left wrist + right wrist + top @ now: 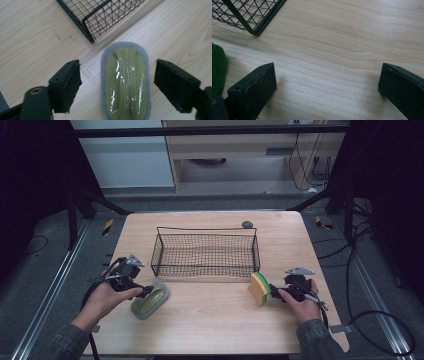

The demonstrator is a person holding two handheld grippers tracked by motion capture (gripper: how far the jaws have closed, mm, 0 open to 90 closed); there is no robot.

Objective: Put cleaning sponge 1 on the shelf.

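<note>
An oval scrubber (150,300) with a glossy olive-green handle on a grey pad lies flat on the wooden table (210,320), front left. In the left gripper view the scrubber (126,80) lies between the jaws of my left gripper (120,75), with a gap of bare wood on each side, so the jaws are open around it. A yellow sponge with a green scouring face (260,288) stands on edge at the front right. My right gripper (277,292) is open just right of it. Only table lies between its jaws (327,80), and the sponge's green face (217,67) is outside the left jaw.
A black wire basket (205,270) stands in the middle of the table, with nothing in it; its corner is near both grippers (87,22) (249,25). A small dark grey object (247,224) lies behind the basket near the far edge.
</note>
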